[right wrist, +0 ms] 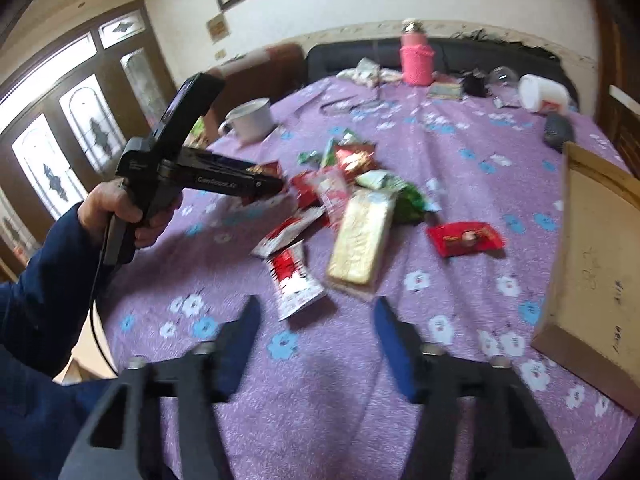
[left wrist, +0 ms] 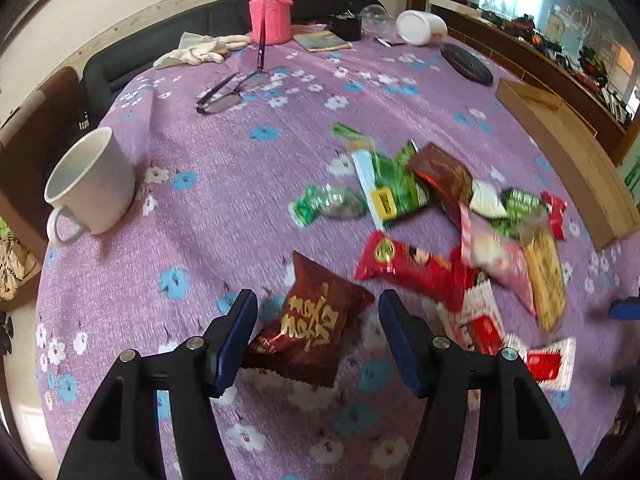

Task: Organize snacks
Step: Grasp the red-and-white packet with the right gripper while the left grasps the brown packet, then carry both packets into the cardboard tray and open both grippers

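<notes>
Several snack packets lie in a loose pile on the purple flowered cloth. My left gripper is shut on a brown snack packet with gold lettering. The right wrist view shows that packet at the gripper's tip, above the cloth. A hand holds this gripper. My right gripper stands open over bare cloth with nothing between its fingers. A red-and-white packet lies just ahead of it, and a long gold packet and a red packet lie beyond.
An open cardboard box sits at the table's right edge. A white mug stands at the left. Glasses, a pink flask, a tipped white jar and a dark oval case lie farther back.
</notes>
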Available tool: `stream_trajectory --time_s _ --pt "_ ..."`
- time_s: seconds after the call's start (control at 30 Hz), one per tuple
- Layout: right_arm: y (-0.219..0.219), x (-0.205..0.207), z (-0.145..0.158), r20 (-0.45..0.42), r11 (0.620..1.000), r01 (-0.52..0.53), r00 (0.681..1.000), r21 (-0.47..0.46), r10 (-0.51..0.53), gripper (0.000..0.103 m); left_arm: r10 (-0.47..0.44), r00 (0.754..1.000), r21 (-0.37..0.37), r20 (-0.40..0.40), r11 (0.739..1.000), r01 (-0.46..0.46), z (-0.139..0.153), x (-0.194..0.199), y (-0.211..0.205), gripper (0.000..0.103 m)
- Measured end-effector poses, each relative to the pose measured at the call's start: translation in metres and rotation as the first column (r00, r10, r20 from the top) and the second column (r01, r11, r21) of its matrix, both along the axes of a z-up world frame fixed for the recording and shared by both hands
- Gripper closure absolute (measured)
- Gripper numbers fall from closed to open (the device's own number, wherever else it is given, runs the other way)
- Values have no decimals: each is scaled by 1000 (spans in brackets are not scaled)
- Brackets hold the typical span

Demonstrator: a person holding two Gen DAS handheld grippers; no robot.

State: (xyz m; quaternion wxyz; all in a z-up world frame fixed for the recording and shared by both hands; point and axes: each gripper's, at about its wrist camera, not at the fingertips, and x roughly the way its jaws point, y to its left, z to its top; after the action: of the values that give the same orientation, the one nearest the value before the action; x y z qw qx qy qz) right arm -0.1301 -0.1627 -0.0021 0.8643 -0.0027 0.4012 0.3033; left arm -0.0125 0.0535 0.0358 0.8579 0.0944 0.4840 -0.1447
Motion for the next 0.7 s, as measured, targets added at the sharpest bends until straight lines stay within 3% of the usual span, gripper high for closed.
stream_trajectory --time_s 0.23,0.4,0.43,0.47,0.5,0.57,0.7 --pt "34 16 4 4 992 -84 996 -96 85 51 5 1000 -11 0 1000 -5 -15 3 4 41" --pt "62 29 -5 -15 975 -139 990 -172 138 51 22 999 -32 38 999 -20 -16 2 8 62" --pt "65 31 -8 -18 974 -141 990 -180 140 51 24 999 -34 41 999 -23 -16 2 8 62" --pt "70 34 -11 -26 971 -144 990 -191 142 53 27 999 -35 45 999 -25 -18 1 8 62" --pt "73 36 -15 -33 968 -147 989 -202 143 63 29 998 -35 50 999 -27 -19 1 8 62" --pt "78 38 -23 -45 960 -138 990 -242 131 74 30 998 -35 54 999 -29 -19 -1 8 62" --pt "82 28 -27 -13 945 -128 991 -299 130 74 34 998 -37 49 999 -33 -22 1 8 62"
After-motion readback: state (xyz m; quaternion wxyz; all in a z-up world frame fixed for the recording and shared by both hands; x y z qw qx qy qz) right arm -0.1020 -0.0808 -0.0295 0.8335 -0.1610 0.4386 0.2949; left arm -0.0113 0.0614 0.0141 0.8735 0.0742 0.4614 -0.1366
